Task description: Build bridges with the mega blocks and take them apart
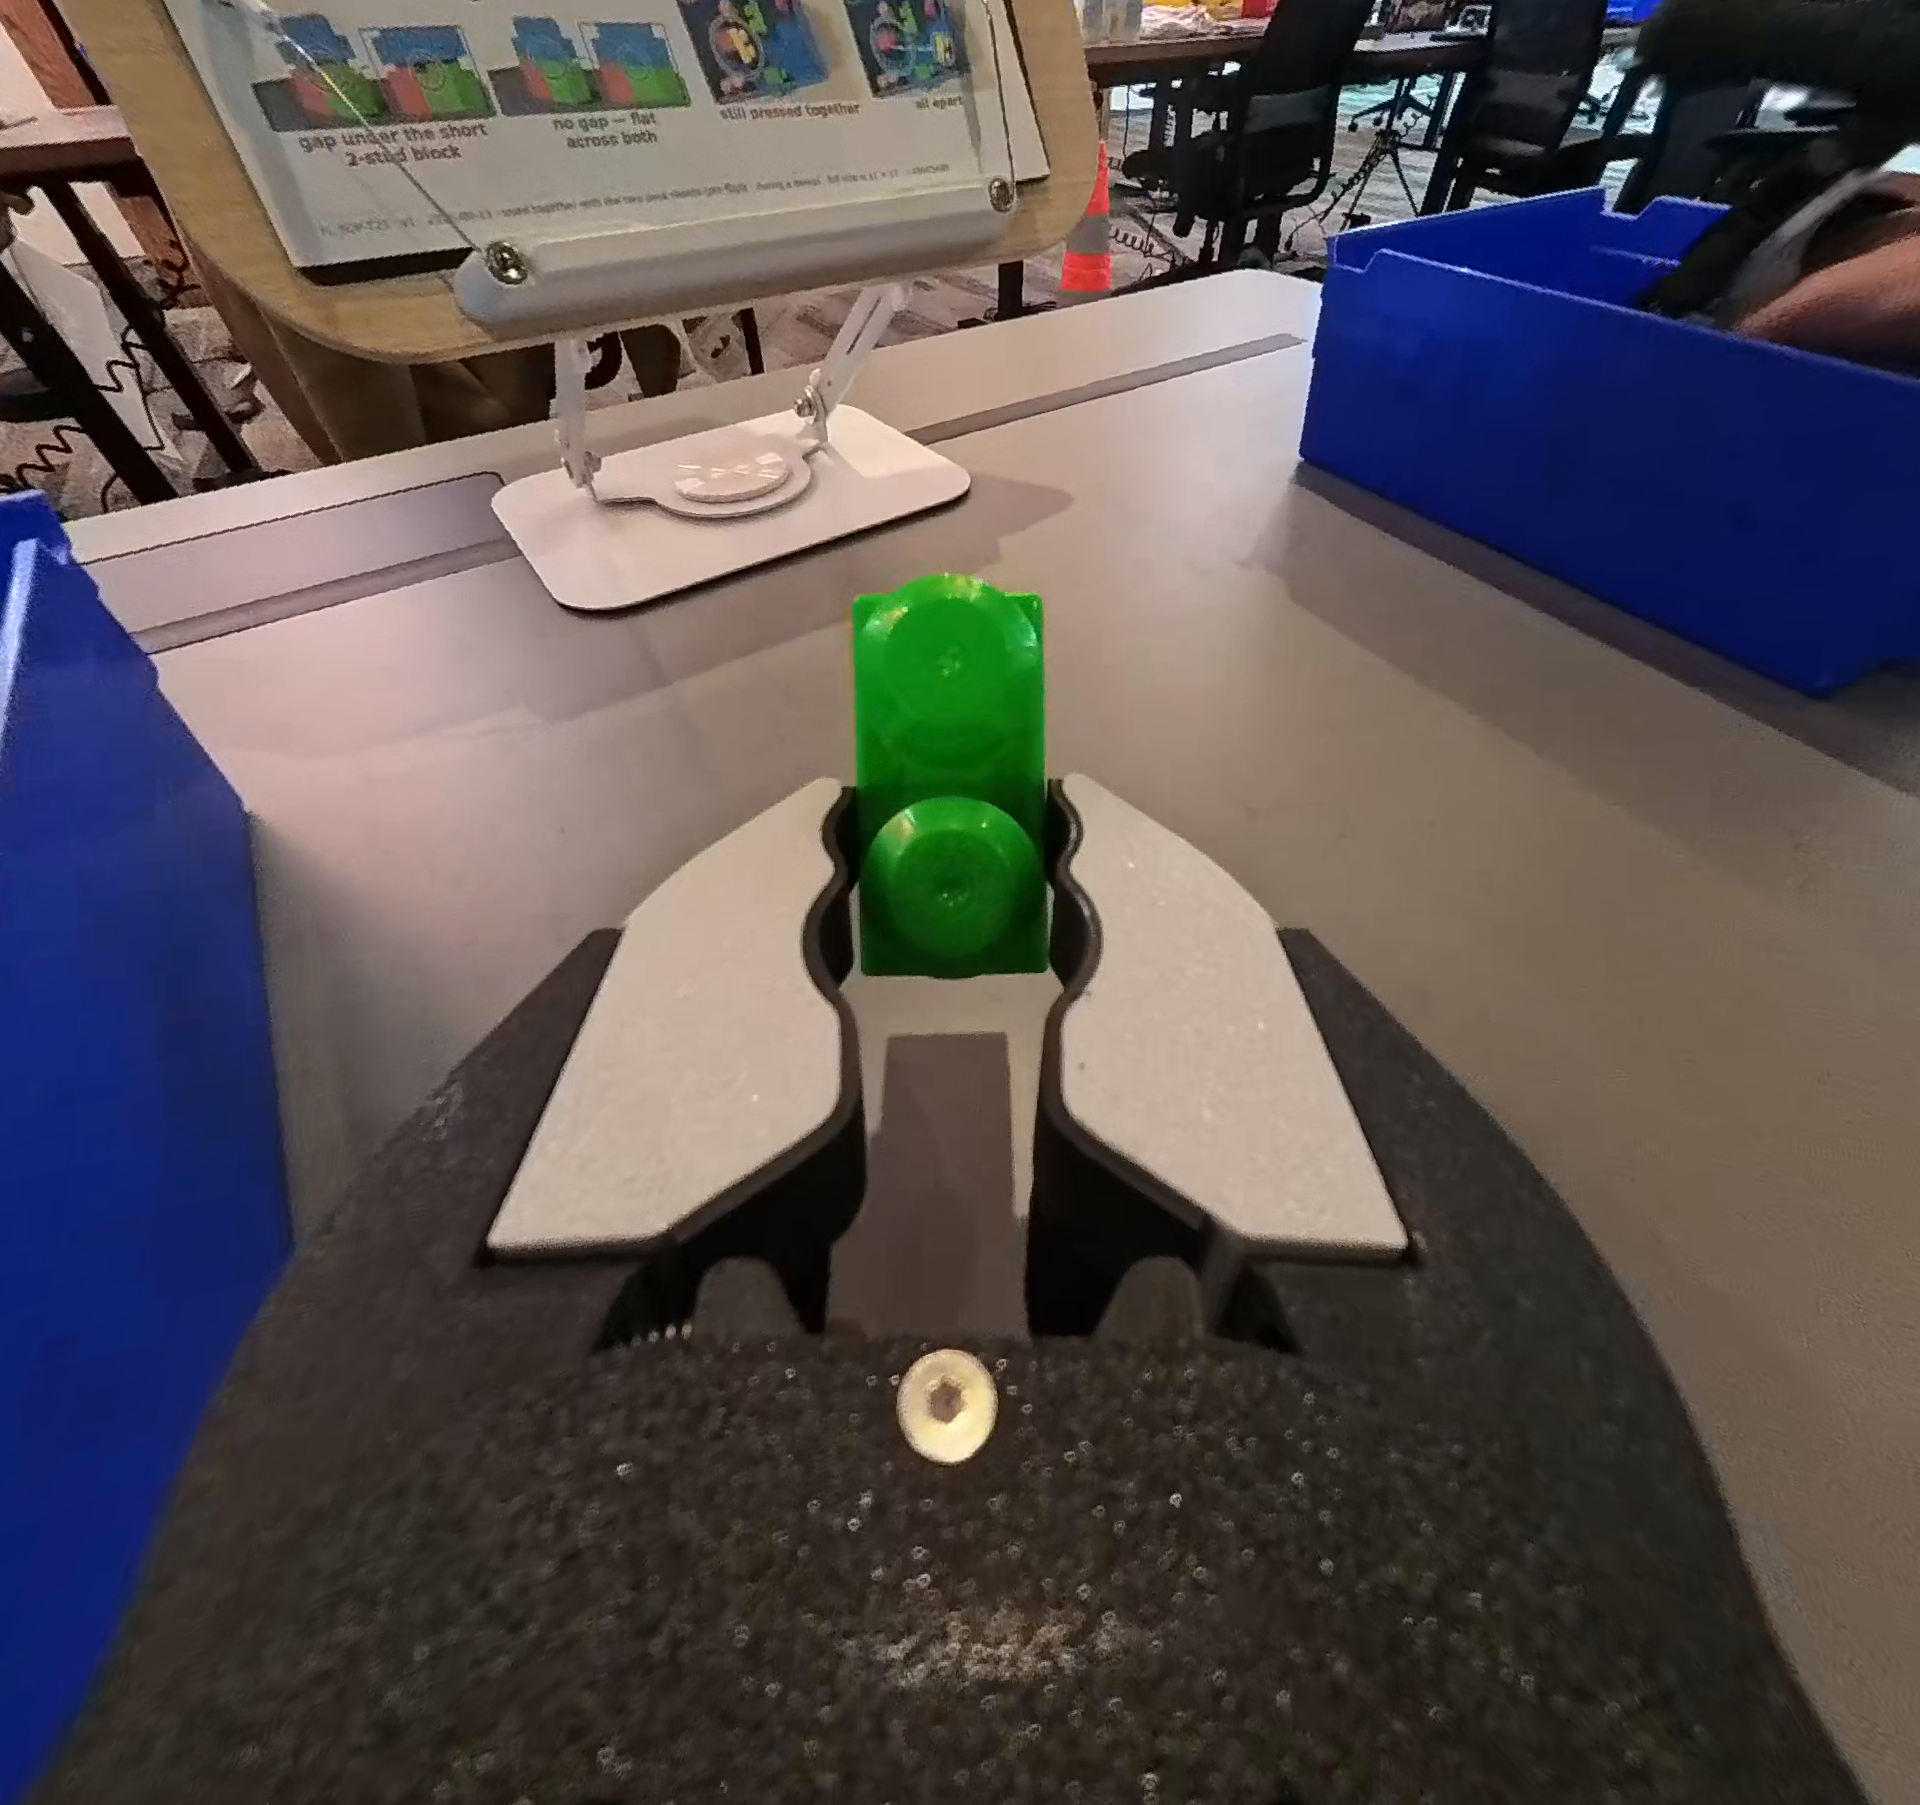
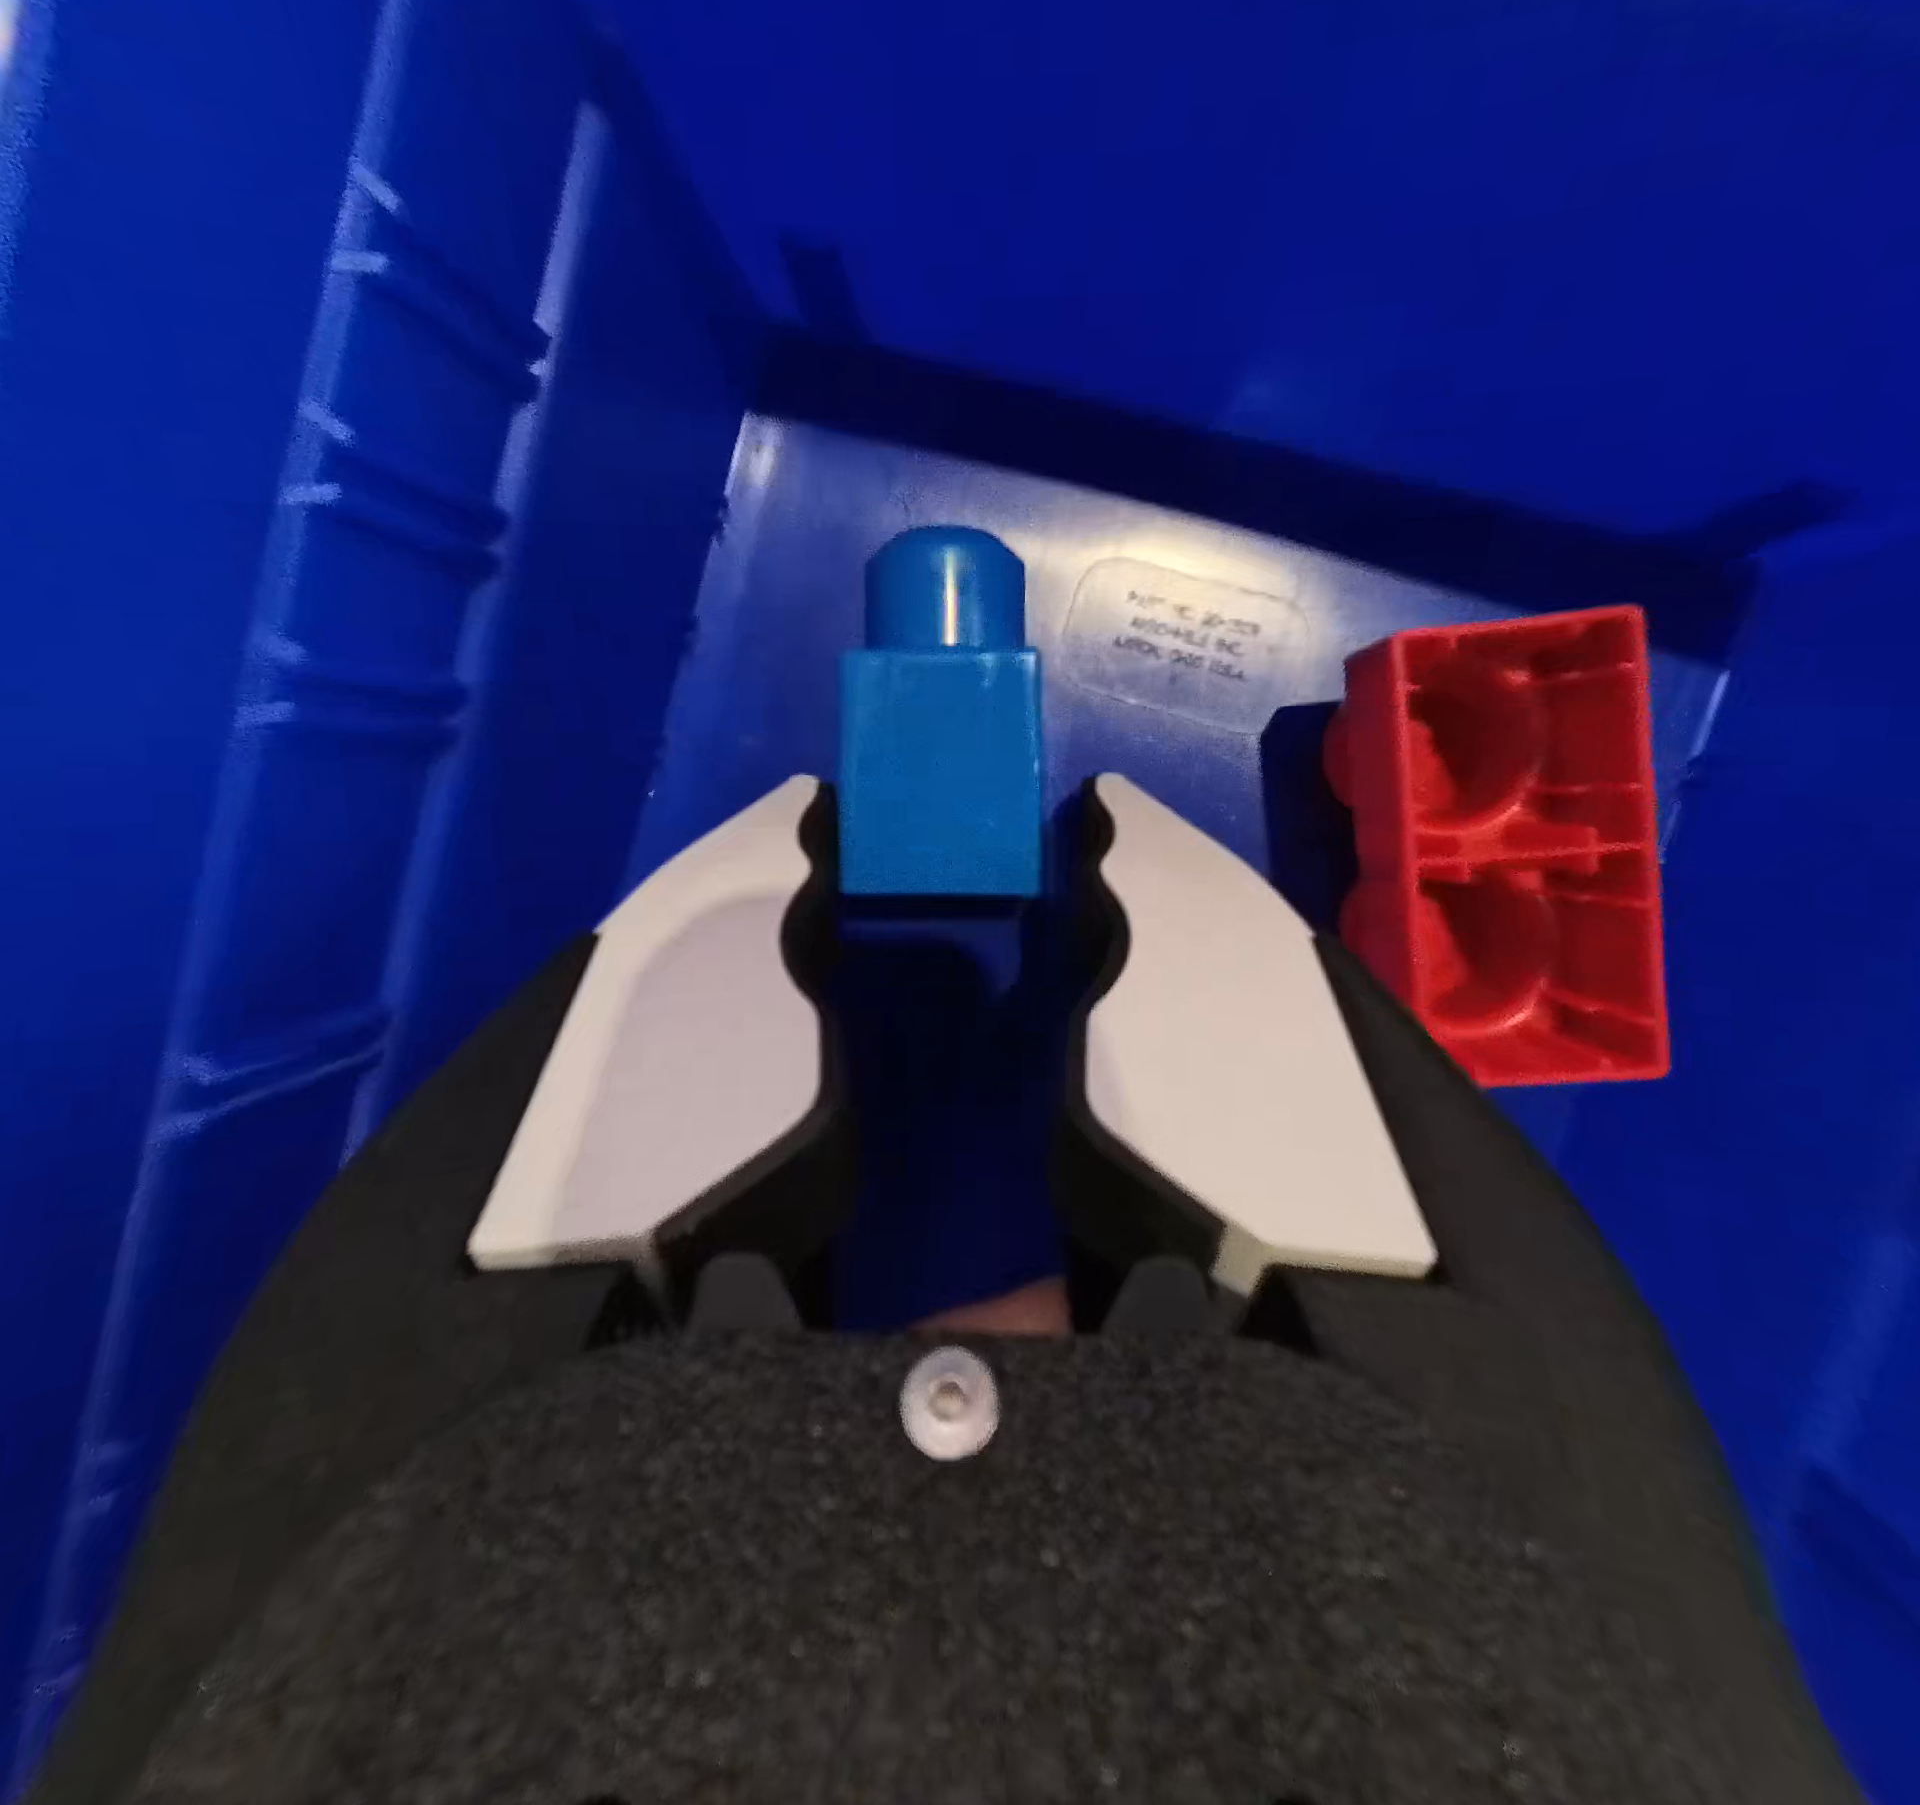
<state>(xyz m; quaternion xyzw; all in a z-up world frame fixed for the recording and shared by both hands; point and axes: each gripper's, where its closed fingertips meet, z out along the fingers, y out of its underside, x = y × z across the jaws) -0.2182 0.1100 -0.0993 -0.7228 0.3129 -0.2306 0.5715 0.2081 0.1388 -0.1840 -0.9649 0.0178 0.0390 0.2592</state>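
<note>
My left gripper [image 1: 951,825] is shut on a green two-stud block [image 1: 948,706], studs facing the camera, held over the grey table [image 1: 1403,872]. My right gripper [image 2: 948,820] is down inside a blue bin [image 2: 312,664] and is shut on a blue one-stud block [image 2: 940,758], its stud pointing away from me. A red two-stud block [image 2: 1507,851] lies on the bin floor to the right of my right gripper, hollow underside towards the camera. In the left wrist view the right gripper shows as a dark blurred shape [image 1: 1766,228] inside the right-hand bin [image 1: 1558,467].
An instruction board on a white stand [image 1: 727,498] stands at the table's far edge. A second blue bin [image 1: 104,924] sits close on the left. Office chairs, tables and an orange cone [image 1: 1096,228] are beyond the table.
</note>
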